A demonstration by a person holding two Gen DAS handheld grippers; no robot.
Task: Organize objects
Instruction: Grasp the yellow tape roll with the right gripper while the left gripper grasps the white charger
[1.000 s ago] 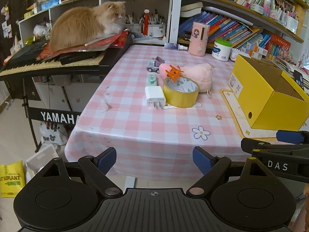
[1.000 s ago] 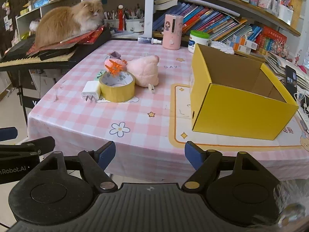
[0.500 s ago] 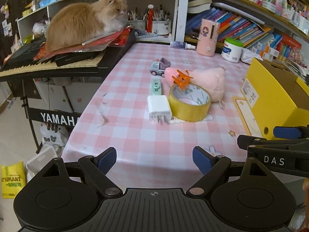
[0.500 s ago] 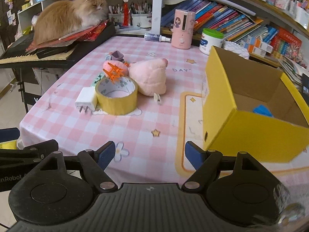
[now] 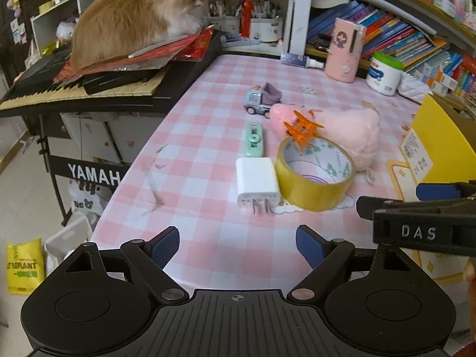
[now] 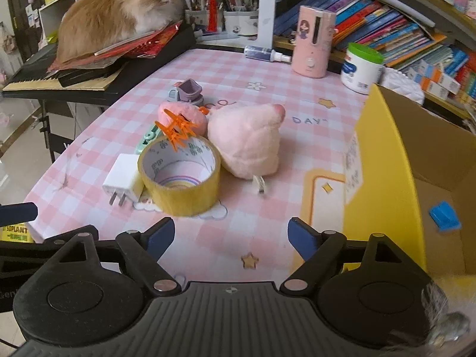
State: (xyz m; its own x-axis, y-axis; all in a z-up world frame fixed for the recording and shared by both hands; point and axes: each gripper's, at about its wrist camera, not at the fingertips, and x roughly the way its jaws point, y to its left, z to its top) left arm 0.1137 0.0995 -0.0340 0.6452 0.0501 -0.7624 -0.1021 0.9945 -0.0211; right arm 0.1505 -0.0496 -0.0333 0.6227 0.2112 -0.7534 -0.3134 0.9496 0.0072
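Pink-checked counter [image 6: 267,214] bearing tape roll [image 6: 180,175], charger [image 6: 123,178], plush [image 6: 247,139]. Left tool [image 5: 238,244] released, empty. Right tool [image 6: 230,235] likewise, beside yellow box [image 6: 383,178].

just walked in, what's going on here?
A person holds a tool in each hand over a pink checked table, tidying loose items into the yellow box. Both the left tool and right tool are open and empty. A blue object already lies in the box. Still out on the table: yellow tape roll, white charger, orange clip, pink plush, toy truck.
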